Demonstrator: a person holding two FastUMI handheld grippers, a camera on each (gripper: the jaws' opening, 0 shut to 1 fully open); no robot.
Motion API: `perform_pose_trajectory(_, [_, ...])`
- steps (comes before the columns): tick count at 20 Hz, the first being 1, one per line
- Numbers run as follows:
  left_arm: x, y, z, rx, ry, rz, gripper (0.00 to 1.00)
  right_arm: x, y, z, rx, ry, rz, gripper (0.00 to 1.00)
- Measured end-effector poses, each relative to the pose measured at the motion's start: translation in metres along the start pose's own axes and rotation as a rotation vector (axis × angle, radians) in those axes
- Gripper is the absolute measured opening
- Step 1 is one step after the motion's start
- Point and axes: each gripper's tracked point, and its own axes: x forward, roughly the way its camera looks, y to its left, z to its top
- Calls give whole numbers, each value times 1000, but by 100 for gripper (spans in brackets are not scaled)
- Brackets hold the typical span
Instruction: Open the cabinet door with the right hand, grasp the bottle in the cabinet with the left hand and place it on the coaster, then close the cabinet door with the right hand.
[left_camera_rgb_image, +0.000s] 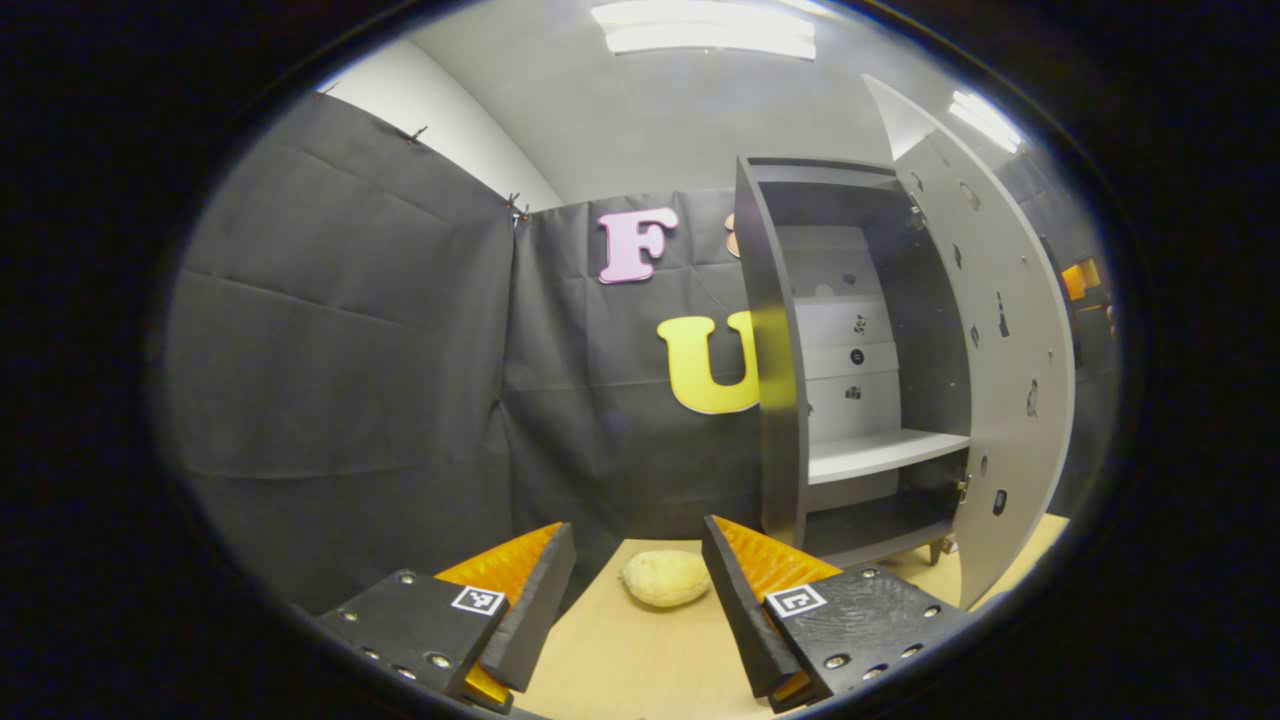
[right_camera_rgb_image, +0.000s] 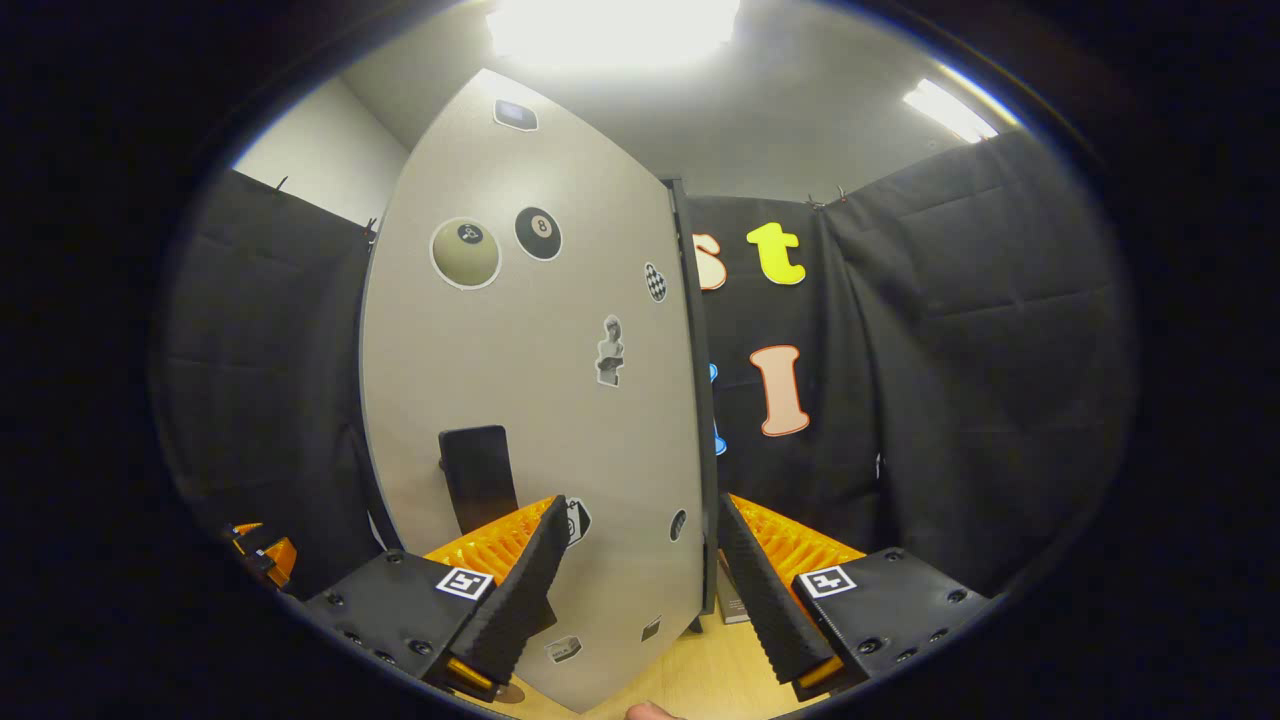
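Two grippers were seen with their jaws released, and nothing was held in either. The cabinet door (right_camera_rgb_image: 540, 380) was found swung wide open, and it was met almost edge-on by the right gripper (right_camera_rgb_image: 640, 590): the door's free edge (right_camera_rgb_image: 700, 420) stood upright, its long axis running top to bottom, and was lined up with the gap between the spread fingers. The door's stickered outer face was spread ahead of the near finger (right_camera_rgb_image: 520, 590), with the black handle (right_camera_rgb_image: 478, 478) set just above it. Whether the face was being touched could not be told.

From the left gripper (left_camera_rgb_image: 640, 600) the cabinet (left_camera_rgb_image: 790, 380) was faced from the front and well apart, its pale shelf (left_camera_rgb_image: 880, 452) caught in the light, its lower bay left in shadow. A yellowish lump (left_camera_rgb_image: 665, 578) was seen lying on the table (left_camera_rgb_image: 620, 660) ahead of the parted fingers; what it was could not be settled. The bottle's place could not be fixed from here.

So the door was judged far nearer to the right hand. A sideways push on that face would be called for if closing was the step in hand.
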Motion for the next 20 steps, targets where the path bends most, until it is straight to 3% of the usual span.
perform_pose_trajectory(8, [-4,49,-6,-6,1,69,77,57,79,-5,55,15,137,95])
perform_pose_trajectory(12, [-10,65,-13,-10,12,87,79,96,122,-10,42,19,161,92])
perform_pose_trajectory(13, [-12,69,-15,-11,16,91,79,100,125,-10,41,20,163,96])
perform_pose_trajectory(18, [-20,86,-22,-19,25,113,77,123,132,-14,24,45,156,95])
perform_pose_trajectory(19, [-21,88,-25,-24,29,115,77,124,133,-15,29,48,159,92])
perform_pose_trajectory(20, [-21,88,-27,-30,33,113,77,126,132,-16,37,47,159,95])
